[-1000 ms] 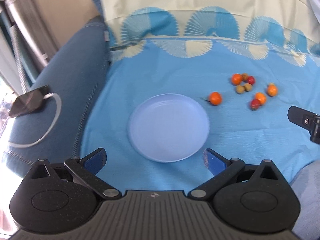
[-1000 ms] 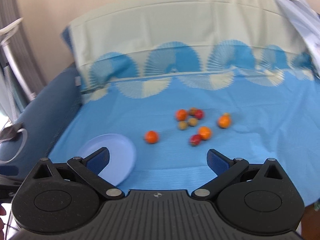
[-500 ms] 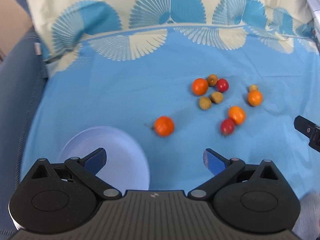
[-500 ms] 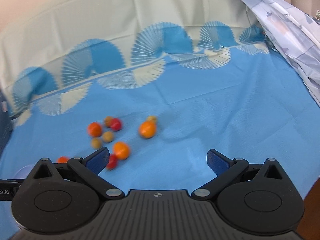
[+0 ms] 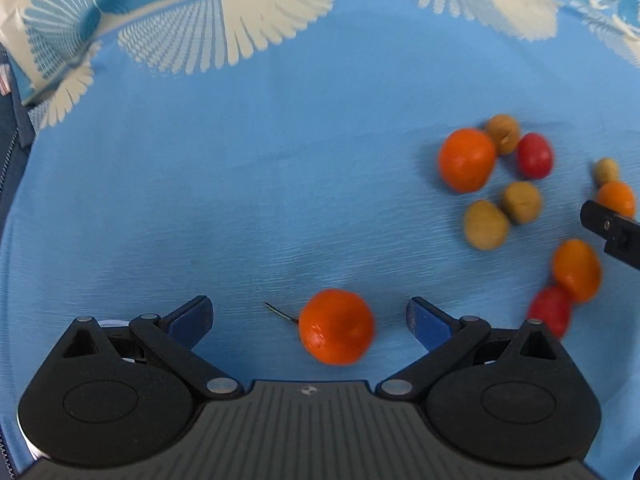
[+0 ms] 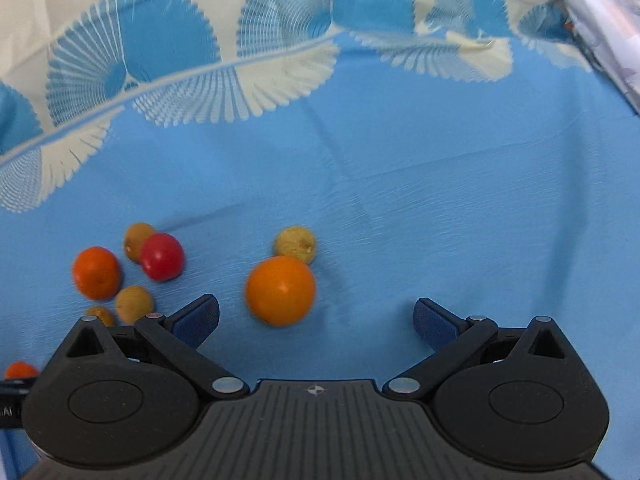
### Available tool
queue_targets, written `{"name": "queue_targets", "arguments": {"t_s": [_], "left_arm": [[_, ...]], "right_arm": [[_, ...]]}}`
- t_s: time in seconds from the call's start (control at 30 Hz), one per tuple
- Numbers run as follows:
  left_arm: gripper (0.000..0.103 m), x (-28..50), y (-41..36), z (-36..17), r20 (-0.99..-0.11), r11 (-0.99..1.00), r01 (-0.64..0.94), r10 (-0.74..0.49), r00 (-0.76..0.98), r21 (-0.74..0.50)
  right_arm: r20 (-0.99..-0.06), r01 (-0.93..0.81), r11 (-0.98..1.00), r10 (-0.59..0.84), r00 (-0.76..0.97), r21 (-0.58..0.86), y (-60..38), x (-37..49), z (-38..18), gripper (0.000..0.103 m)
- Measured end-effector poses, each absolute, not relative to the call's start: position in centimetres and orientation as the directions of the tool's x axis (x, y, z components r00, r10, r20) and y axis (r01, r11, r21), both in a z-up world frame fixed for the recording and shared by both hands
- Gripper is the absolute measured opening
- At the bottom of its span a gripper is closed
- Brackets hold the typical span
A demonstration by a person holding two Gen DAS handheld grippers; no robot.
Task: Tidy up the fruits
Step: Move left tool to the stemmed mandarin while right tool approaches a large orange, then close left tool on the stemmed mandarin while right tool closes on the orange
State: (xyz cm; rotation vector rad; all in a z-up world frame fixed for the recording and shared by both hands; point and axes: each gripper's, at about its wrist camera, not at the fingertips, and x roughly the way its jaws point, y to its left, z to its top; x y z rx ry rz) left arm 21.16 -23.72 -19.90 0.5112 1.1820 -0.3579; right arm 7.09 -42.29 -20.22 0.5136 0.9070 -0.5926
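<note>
My left tool (image 5: pixel 308 316) is spread wide, its blue pads apart with nothing clamped, and a stemmed orange fruit (image 5: pixel 337 326) lies on the blue cloth (image 5: pixel 248 184) between the two fingers, nearer the right pad, touching neither. To the right of it sits the rest of the fruit: a larger orange one (image 5: pixel 466 159) with a brown fruit (image 5: pixel 503 133) and a red one (image 5: pixel 535 155) close behind it, two more brown fruits (image 5: pixel 503 213) touching each other just below, and at the right edge an orange fruit (image 5: pixel 577 270) pressed against another red one (image 5: pixel 549 310). A sliver of pale plate rim (image 5: pixel 114 322) shows behind my left finger. My right tool (image 6: pixel 316 318) is also open and empty, hovering over the cloth with a round orange fruit (image 6: pixel 281 290) just ahead of its left pad, and a small yellowish fruit (image 6: pixel 295 245) touching that orange on the far side. Further left lies the cluster again, red and orange among the brown ones.
</note>
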Motion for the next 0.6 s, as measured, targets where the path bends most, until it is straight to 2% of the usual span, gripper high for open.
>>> {"name": "queue_targets", "arguments": {"t_s": [0.17,0.3,0.33,0.37,0.4,0.43,0.47,0.5,0.53,0.57,0.6], "left_arm": [[0.103,22.4,-22.7,-20.5,-0.953,0.846,0.52,-0.049,0.299,0.119],[0.103,22.8,-22.7,-20.4,-0.955,0.832,0.538,-0.038,0.294,0.133],[0.102,22.7,-22.8,-20.3,-0.953,0.826,0.543,-0.025,0.301,0.15],[0.095,22.6,-22.9,-20.0,-0.952,0.822,0.548,-0.024,0.306,0.156],[0.091,22.1,-23.2,-19.8,-0.951,0.819,0.553,-0.029,0.307,0.154],[0.078,22.0,-23.3,-19.5,-0.955,0.816,0.56,-0.034,0.295,0.143],[0.062,21.7,-23.5,-19.2,-0.959,0.817,0.562,-0.041,0.28,0.129],[0.053,21.5,-23.4,-19.0,-0.963,0.817,0.566,-0.052,0.265,0.111],[0.04,21.4,-23.4,-18.7,-0.964,0.817,0.569,-0.067,0.256,0.094],[0.04,21.4,-23.3,-18.4,-0.964,0.819,0.568,-0.08,0.253,0.081],[0.04,21.3,-23.2,-18.1,-0.963,0.821,0.567,-0.096,0.252,0.067]], "right_arm": [[-0.826,0.657,0.749,-0.313,0.469,0.089,-41.6,8.5,-21.4,0.103],[-0.799,0.656,0.751,-0.347,0.492,0.078,-41.3,8.1,-21.7,0.102],[-0.798,0.653,0.754,-0.346,0.493,0.077,-41.4,8.0,-21.6,0.102],[-0.799,0.651,0.755,-0.341,0.494,0.081,-41.5,8.0,-21.5,0.102],[-0.8,0.65,0.755,-0.335,0.497,0.088,-41.6,7.9,-21.4,0.097],[-0.796,0.65,0.755,-0.337,0.503,0.091,-41.6,7.8,-21.2,0.093],[-0.789,0.648,0.757,-0.346,0.508,0.084,-41.4,7.6,-21.0,0.081],[-0.785,0.641,0.764,-0.351,0.511,0.076,-41.2,7.5,-20.8,0.066],[-0.78,0.629,0.773,-0.346,0.522,0.079,-41.0,7.3,-20.6,0.057],[-0.775,0.621,0.779,-0.338,0.533,0.087,-41.0,7.2,-20.4,0.04],[-0.773,0.622,0.779,-0.341,0.535,0.087,-40.9,7.0,-20.1,0.039]]}}
